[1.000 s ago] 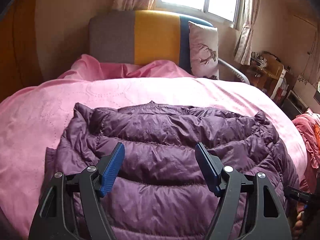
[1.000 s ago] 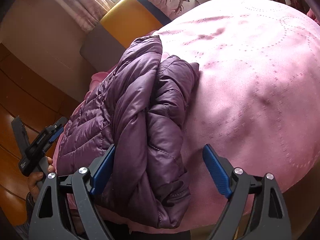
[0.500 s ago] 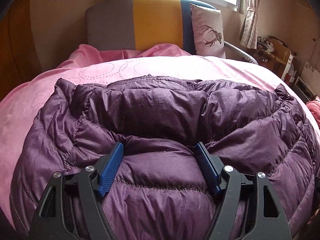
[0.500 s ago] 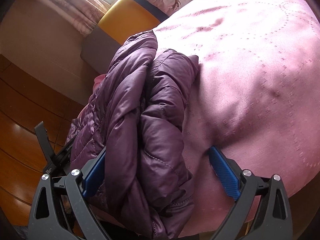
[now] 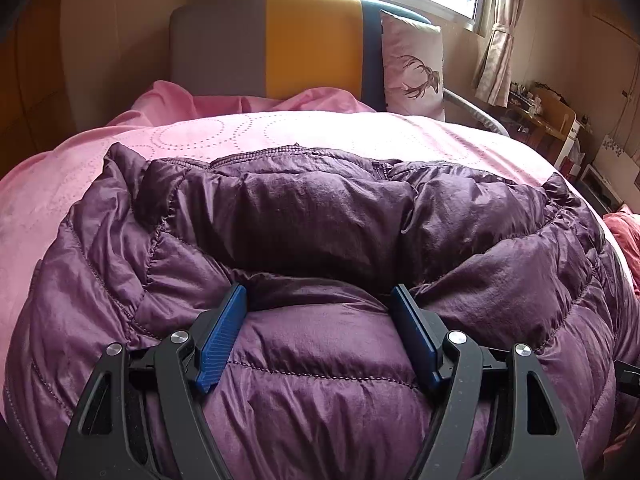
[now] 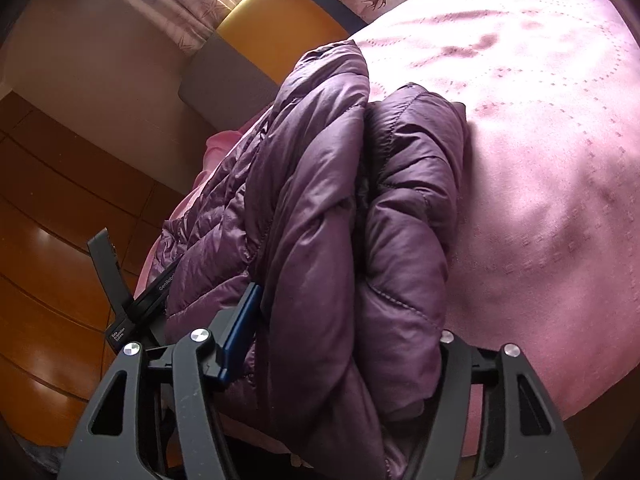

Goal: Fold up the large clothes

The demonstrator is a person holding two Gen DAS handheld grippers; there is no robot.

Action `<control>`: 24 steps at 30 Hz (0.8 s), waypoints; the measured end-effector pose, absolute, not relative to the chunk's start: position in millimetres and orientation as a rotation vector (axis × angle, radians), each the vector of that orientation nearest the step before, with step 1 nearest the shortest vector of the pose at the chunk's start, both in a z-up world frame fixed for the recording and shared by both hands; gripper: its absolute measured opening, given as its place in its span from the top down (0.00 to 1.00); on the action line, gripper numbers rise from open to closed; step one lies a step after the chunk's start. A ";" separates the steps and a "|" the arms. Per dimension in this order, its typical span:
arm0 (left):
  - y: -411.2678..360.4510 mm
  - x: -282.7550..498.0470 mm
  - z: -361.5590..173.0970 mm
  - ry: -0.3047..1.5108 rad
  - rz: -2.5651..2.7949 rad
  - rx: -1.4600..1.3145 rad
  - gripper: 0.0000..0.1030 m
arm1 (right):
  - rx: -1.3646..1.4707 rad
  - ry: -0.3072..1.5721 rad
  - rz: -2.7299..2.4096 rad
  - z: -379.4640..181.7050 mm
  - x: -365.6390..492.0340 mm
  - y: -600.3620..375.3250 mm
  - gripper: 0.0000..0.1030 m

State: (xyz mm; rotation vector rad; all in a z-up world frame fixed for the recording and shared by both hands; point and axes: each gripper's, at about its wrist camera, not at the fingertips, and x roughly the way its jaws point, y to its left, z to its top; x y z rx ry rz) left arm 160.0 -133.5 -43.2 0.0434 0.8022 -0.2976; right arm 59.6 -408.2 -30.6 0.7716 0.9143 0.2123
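A purple quilted down jacket (image 5: 320, 220) lies folded across the pink bedspread (image 5: 360, 132). My left gripper (image 5: 318, 292) is pressed down into the jacket's near part. Its jaws stand wide and a puffy ridge bulges between the blue pads (image 5: 224, 332). In the right wrist view the jacket (image 6: 340, 220) shows its bundled side edge. My right gripper (image 6: 332, 292) is closing on that thick bundle. Its left pad (image 6: 242, 328) digs into the fabric, and the right pad is hidden behind the jacket. The other tool's black body (image 6: 116, 280) shows at the left.
A grey, yellow and blue headboard (image 5: 280, 48) and a deer-print pillow (image 5: 412, 68) stand at the far end of the bed. A cluttered desk (image 5: 548, 116) sits at the right, with reddish cloth (image 5: 624, 236) nearby. Wooden flooring (image 6: 52, 280) lies beside the bed.
The left gripper sank onto the jacket and now presses into it. The right jaws widened, then narrowed onto the jacket's bundled edge, which now fills the gap.
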 end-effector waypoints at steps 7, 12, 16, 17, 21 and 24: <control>-129.8 156.5 -40.5 0.800 -0.318 0.030 0.28 | 0.670 0.934 0.154 -11.1 61.8 -392.0 0.62; -114.1 144.4 -19.7 0.786 -0.387 -0.013 0.23 | 0.618 0.956 0.113 -9.0 64.1 -380.6 0.63; -88.2 121.7 5.8 0.713 -0.385 -0.021 0.25 | 0.641 0.957 0.110 -10.1 66.7 -378.5 0.63; -81.5 116.7 7.3 0.707 -0.384 -0.020 0.27 | 0.642 0.956 0.109 -9.6 66.1 -379.3 0.63; -75.5 107.5 -10.5 0.752 -0.398 0.026 0.34 | 0.625 0.939 0.108 2.4 63.0 -379.9 0.67; -71.6 106.4 -21.8 0.768 -0.417 -0.021 0.34 | 0.581 0.903 0.127 22.3 56.5 -371.7 0.71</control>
